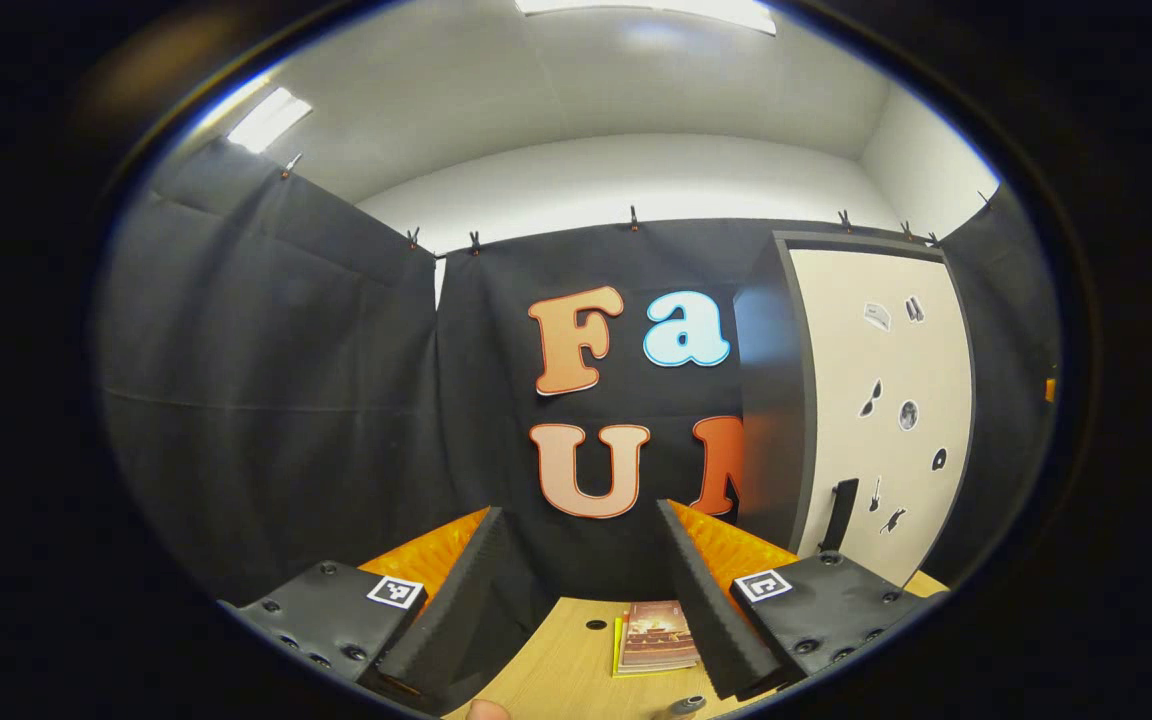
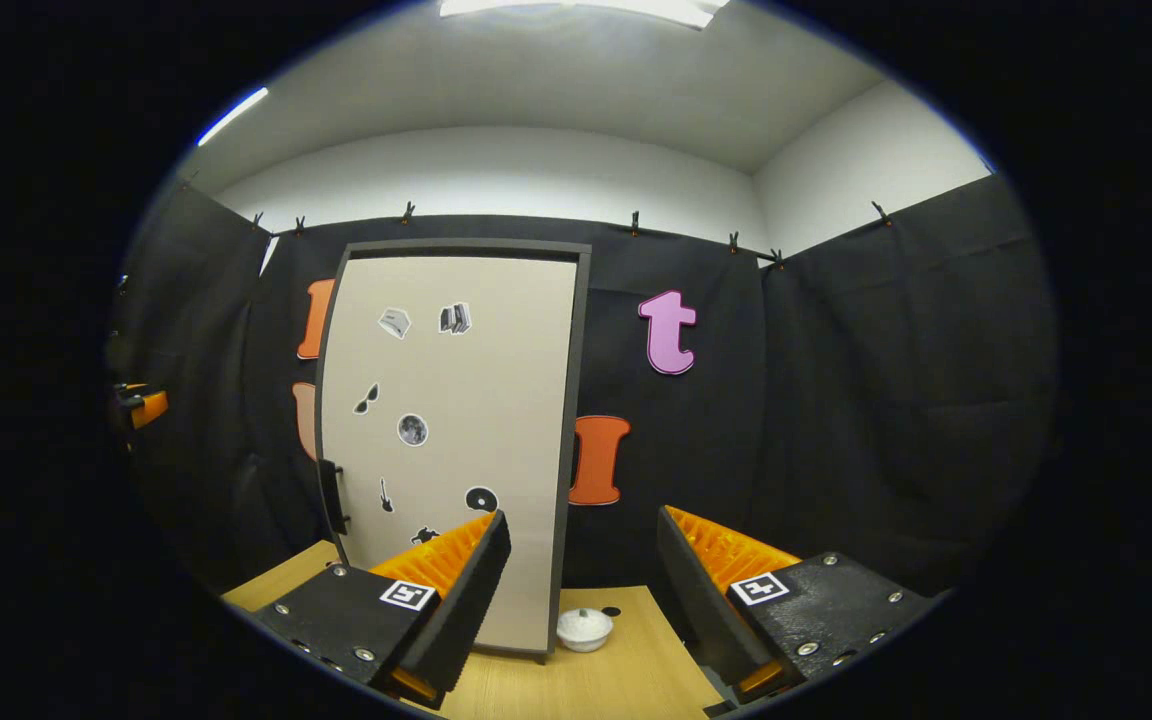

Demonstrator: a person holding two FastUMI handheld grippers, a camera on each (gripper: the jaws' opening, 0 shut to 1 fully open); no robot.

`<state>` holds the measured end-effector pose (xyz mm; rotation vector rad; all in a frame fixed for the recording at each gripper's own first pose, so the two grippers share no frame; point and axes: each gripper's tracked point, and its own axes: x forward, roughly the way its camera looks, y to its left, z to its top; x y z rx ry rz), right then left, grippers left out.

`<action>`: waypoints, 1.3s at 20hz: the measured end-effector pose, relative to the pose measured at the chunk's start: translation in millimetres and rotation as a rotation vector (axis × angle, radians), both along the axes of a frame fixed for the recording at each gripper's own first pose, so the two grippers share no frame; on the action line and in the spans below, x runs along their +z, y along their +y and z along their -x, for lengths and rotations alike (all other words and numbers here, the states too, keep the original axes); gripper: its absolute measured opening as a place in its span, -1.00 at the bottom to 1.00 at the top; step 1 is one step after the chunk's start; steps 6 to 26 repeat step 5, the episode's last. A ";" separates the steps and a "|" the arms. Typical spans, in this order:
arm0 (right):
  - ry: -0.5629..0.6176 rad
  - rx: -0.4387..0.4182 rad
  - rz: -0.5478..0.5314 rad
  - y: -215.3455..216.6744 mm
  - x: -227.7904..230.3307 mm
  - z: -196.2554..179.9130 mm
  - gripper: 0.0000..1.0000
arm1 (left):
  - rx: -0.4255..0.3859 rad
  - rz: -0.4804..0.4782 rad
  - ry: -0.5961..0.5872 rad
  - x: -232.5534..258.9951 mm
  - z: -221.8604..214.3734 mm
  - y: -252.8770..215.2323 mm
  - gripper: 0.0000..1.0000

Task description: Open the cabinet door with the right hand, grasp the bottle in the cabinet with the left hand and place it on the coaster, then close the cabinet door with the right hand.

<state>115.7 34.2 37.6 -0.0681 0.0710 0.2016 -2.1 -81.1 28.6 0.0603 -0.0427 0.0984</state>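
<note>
My left gripper (image 1: 576, 590) is spread wide, its two fingers apart with nothing between them, held above the near part of the wooden table (image 1: 556, 670). Between the fingers, farther off on the table, lies a small book (image 1: 658, 635) with a yellow pad under it, and just beyond it a small dark hole in the tabletop. To the far right in the left gripper view stands the cabinet (image 1: 886, 400), its pale door shut, with a dark handle (image 1: 842, 514) near the door's lower left edge and small stickers across its face.

My right gripper (image 2: 581, 590) is likewise spread, empty, held above the table. In the right gripper view the cabinet door (image 2: 456, 440) stands upright straight ahead and to the left, closed, its handle (image 2: 333, 497) on the left edge, apart from my fingers. A small white lidded bowl (image 2: 584, 628) sits on the table just beside the cabinet's lower right corner. The bottle's position cannot be told.
</note>
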 end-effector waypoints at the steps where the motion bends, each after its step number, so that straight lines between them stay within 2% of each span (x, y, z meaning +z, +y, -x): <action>1: -0.002 0.002 0.000 -4.1 0.3 -0.9 0.84 | 0.006 0.003 -0.002 1.5 5.5 -2.1 0.92; 3: -0.005 0.017 -0.004 -6.4 0.0 -0.2 0.83 | 0.023 0.006 -0.008 4.6 13.9 -2.5 0.99; 5: -0.009 0.033 -0.011 -4.9 -1.0 0.6 0.83 | 0.041 -0.003 -0.012 5.1 22.2 -3.5 0.97; 26: -0.009 0.033 -0.011 -4.9 -1.0 0.6 0.83 | 0.041 -0.003 -0.012 5.1 22.2 -3.5 0.97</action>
